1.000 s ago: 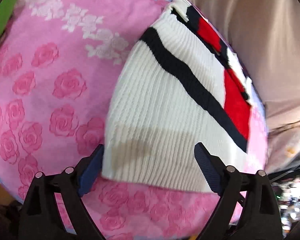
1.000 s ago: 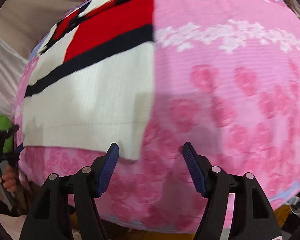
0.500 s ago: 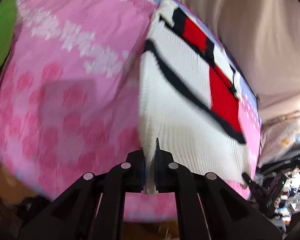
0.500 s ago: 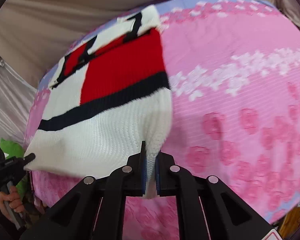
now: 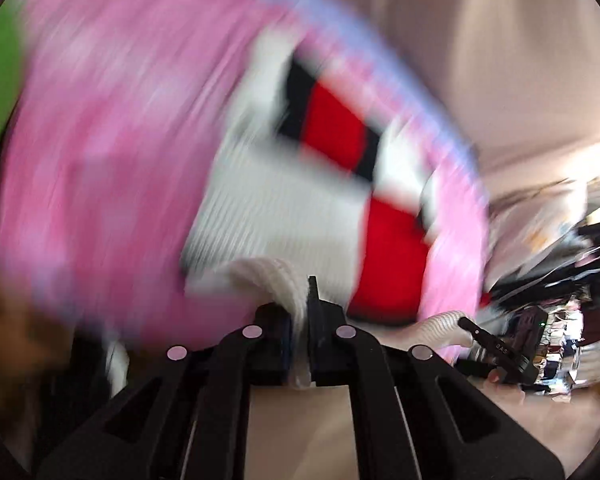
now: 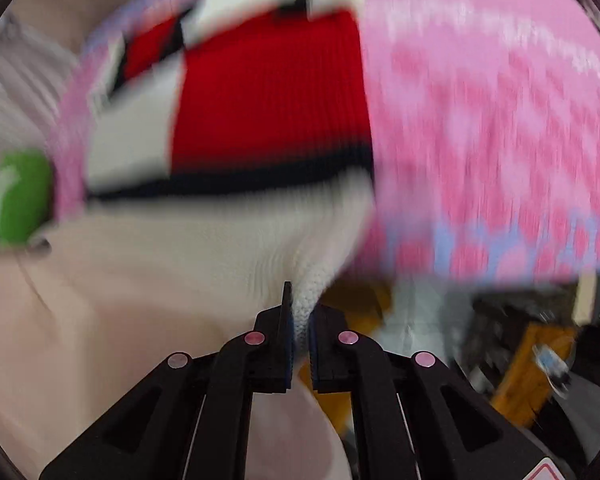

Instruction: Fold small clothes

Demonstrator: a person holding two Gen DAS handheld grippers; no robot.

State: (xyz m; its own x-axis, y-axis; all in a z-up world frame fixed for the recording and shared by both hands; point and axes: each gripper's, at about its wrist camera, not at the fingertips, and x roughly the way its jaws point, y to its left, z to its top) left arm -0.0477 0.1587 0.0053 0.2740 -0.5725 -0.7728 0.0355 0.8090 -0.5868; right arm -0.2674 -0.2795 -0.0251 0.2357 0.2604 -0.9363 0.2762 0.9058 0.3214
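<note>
With each bottom corner pinched, the white, red and navy knit sweater (image 6: 268,92) lies partly on the pink floral bedspread (image 6: 500,100); the left hand-held gripper (image 5: 300,312) and right hand-held gripper (image 6: 300,316) clamp its hem, probably to fold it upward.

The sweater (image 5: 284,208) is ribbed knit, matt and coarse, white with red and dark bands; its pinched hem shows chunky loops. The pink bedspread (image 5: 112,152) under it looks like soft woven cloth, though blur hides its texture. The left gripper (image 5: 299,320) and right gripper (image 6: 300,332) are matt black plastic with pale rivets and ridged blue pads.
</note>
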